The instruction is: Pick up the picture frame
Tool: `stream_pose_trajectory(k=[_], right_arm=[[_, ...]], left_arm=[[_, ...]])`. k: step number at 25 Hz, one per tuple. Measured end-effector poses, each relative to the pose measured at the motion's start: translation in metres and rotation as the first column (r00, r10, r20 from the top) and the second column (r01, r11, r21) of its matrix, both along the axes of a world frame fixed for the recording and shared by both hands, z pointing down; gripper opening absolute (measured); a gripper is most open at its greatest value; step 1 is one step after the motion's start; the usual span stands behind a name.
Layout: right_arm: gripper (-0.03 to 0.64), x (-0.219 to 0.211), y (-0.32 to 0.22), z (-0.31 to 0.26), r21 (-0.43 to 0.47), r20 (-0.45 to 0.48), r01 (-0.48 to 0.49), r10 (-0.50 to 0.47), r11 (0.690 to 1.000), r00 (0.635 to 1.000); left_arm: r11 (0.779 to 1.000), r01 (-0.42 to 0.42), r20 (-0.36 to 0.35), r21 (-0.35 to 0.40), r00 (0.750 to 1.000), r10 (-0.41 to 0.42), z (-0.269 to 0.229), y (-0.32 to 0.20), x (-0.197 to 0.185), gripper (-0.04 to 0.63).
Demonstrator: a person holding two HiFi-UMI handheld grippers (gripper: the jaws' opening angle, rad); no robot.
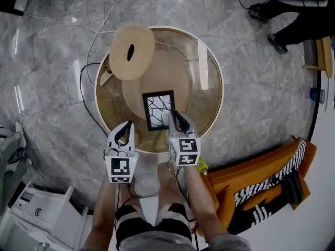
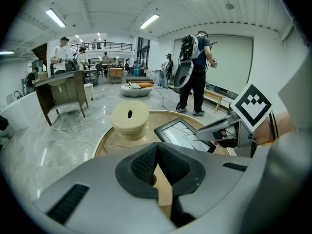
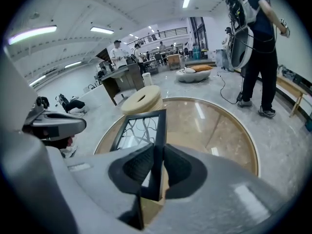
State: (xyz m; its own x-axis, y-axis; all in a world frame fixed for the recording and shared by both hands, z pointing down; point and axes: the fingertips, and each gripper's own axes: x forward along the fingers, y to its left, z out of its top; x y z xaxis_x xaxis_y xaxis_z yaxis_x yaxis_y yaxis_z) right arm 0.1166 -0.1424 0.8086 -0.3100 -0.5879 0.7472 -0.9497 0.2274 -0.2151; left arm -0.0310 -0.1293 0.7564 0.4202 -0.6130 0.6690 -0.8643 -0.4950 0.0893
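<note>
Over the round glass surface [image 1: 219,90], the right tongs [image 1: 178,120] pinch the picture frame [image 1: 158,110] by its right rail, its long axis running straight ahead of them; the left tongs [image 1: 125,132], pressed together and empty, hang just left.

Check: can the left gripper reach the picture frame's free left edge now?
Probably yes. The left gripper, jaws shut, sits beside the picture frame, nothing between them; the right gripper clamps only the right edge. The left must open first.
</note>
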Motion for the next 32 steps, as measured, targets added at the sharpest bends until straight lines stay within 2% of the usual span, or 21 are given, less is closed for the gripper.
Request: stream_pose_trajectory(k=[2, 6, 9, 15, 22, 32], right_arm=[[0.064, 0.004, -0.005, -0.024, 0.029, 0.002, -0.010, 0.010, 1.000, 1.000], [0.064, 0.015, -0.015, -0.077, 0.100, 0.009, -0.042, 0.041, 0.994, 0.999], [0.064, 0.020, -0.020, -0.118, 0.148, 0.013, -0.061, 0.060, 0.987, 0.998], [0.064, 0.028, -0.022, -0.202, 0.228, 0.028, -0.097, 0.093, 0.969, 0.995], [0.064, 0.034, -0.012, -0.293, 0.321, 0.053, -0.150, 0.140, 0.935, 0.989], [0.064, 0.043, 0.021, -0.414, 0.445, 0.093, -0.216, 0.195, 0.869, 0.976]], left_arm=[[1.000, 0.011, -0.007, 0.013, 1.000, -0.011, -0.021, -0.004, 0.004, 0.017], [0.996, -0.039, 0.009, 0.081, 0.999, 0.038, -0.062, -0.013, 0.012, 0.017], [0.992, -0.045, 0.008, 0.118, 0.999, 0.045, -0.097, -0.020, 0.014, 0.017], [0.977, -0.071, 0.004, 0.203, 0.997, 0.072, -0.178, -0.035, 0.024, 0.017], [0.953, -0.097, -0.001, 0.288, 0.995, 0.102, -0.266, -0.030, 0.030, 0.017], [0.910, -0.134, -0.010, 0.393, 0.989, 0.150, -0.375, -0.005, 0.037, 0.017]])
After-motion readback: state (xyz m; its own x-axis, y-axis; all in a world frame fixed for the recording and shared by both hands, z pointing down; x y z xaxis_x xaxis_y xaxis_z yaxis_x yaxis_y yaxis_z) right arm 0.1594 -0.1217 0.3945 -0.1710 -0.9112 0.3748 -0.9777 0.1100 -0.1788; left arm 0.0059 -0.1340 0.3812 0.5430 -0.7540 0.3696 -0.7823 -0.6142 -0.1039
